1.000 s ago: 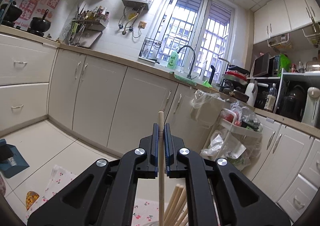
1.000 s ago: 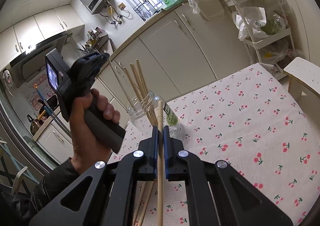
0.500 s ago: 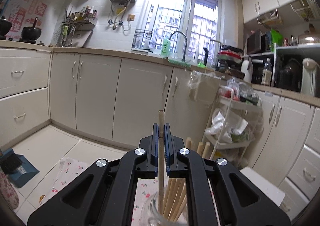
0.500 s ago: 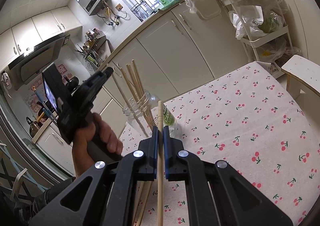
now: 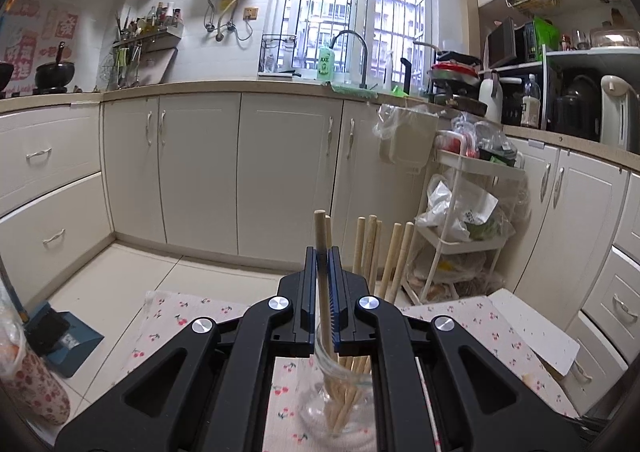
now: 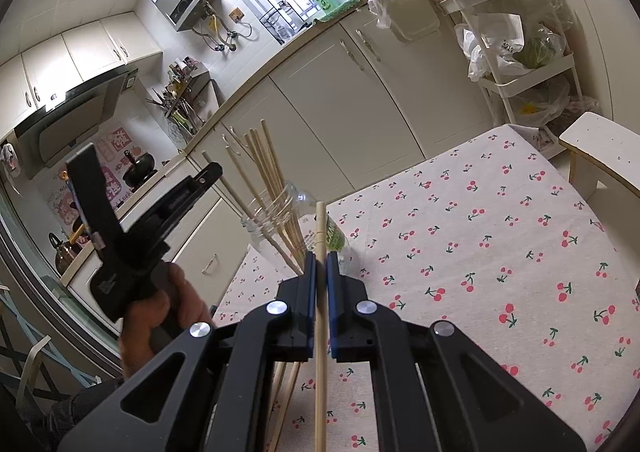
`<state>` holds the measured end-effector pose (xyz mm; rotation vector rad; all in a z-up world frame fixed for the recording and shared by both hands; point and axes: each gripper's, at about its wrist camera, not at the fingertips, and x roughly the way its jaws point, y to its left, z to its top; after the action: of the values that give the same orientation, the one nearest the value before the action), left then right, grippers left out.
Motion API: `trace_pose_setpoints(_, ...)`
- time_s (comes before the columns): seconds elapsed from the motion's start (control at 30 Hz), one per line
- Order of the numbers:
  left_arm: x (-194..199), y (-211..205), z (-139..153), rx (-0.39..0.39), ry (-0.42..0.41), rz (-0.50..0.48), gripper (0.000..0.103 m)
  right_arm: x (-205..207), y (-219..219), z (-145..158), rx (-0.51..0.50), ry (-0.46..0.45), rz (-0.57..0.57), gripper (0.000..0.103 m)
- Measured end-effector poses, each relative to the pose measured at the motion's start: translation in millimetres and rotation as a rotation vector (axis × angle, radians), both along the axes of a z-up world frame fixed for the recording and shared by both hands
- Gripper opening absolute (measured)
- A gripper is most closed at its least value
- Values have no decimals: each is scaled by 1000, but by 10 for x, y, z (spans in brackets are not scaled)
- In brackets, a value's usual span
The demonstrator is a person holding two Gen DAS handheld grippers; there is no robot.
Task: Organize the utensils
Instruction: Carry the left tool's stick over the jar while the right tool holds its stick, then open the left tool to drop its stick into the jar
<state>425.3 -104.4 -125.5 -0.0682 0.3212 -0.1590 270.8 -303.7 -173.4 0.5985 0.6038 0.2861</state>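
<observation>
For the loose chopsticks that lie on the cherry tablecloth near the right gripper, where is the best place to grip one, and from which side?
Probably near the middle of a loose chopstick, coming from above with the jaws across its width. It lies flat on the tablecloth, so only its top and sides are free, and a middle grip keeps the thin stick balanced. The right gripper must first release its own chopstick.

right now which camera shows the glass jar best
The right wrist view: the jar stands whole on the tablecloth, chopsticks fanning out. The left wrist view shows the jar only partly, behind the left gripper.
</observation>
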Motion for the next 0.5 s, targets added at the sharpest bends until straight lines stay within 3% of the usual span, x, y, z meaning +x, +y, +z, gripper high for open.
trace_pose_setpoints(0.33, -241, 45, 120, 37, 41, -19, 8, 0, -28, 13, 17, -5, -13, 6)
trace_pose_setpoints(0.43, -350, 140, 130, 28, 62, -14, 21, 36, -30, 89, 26, -21, -22, 6)
trace_pose_setpoints(0.5, -444, 272, 67, 0, 80, 5, 36, 84, -26, 181, 39, -44, -30, 6)
